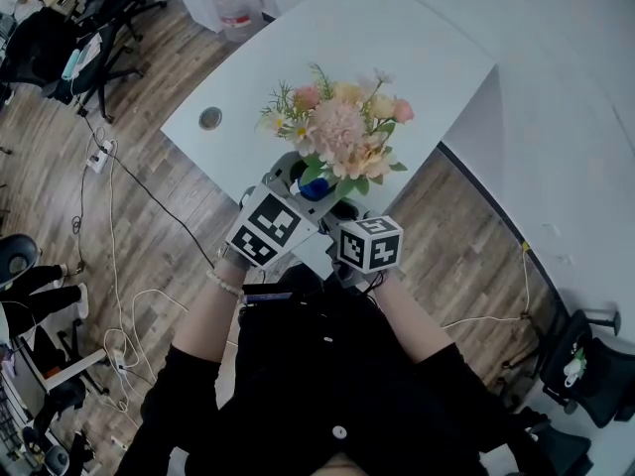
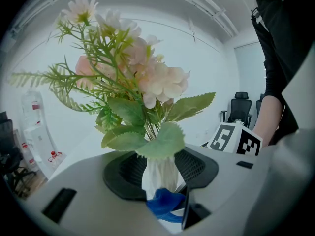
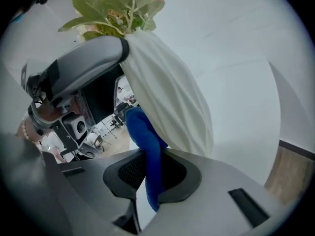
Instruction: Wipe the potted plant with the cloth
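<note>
White table [image 1: 397,48] filled the upper head view, with wood-grain floor [image 1: 149,216], cables and dark chairs [image 1: 99,28] at its left. From above, the pot was hidden under the plant [image 1: 337,132] and the marker cubes [image 1: 263,228]; only a blue speck of cloth [image 1: 316,188] showed between them. In both gripper views the pot's base was cut off by the grey jaws, so I could not tell whether it stood on the table or hung clear of it.

Blooms were pale pink and peach with a few small daisies, mixed with feathery sprigs and broad, toothed green leaves that looked matte and artificial. In the right gripper view the pot [image 3: 167,97] was white, tall and vertically ribbed, narrow at the neck, swelling lower down, and it leaned across the frame. Cloth was a soft, bright blue, bunched into a thick strip.

Left gripper [image 2: 160,171] stood partly spread, its mesh-faced pads clamped on the pot near the neck. Right gripper [image 3: 150,173] had its jaws nearly together, pinching the cloth, whose upper end lay against the pot's side, just below the left gripper's jaw.
</note>
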`<move>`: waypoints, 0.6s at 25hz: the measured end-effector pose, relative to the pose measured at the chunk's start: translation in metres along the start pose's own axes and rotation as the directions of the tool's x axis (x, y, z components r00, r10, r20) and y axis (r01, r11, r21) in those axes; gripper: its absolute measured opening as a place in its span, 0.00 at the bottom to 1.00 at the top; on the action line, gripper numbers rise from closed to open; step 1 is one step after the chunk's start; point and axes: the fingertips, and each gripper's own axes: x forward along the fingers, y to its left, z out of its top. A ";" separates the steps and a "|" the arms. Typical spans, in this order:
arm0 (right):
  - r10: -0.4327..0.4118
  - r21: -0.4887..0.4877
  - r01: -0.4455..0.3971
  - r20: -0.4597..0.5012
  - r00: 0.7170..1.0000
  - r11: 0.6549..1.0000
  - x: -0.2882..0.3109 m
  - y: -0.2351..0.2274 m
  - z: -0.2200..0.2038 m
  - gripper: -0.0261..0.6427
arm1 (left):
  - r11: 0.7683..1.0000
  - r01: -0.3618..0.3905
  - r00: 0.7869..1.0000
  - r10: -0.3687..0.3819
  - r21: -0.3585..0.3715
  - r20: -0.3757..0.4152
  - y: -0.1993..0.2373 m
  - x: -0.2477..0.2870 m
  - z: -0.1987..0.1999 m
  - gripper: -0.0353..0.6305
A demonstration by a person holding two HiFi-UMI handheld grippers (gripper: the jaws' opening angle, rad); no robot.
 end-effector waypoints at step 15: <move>-0.099 -0.040 0.095 -0.111 0.989 0.995 -0.004 -0.028 -0.025 0.16 | 1.000 -0.008 1.000 0.008 -0.006 -0.002 -0.001 -0.001 0.001 0.33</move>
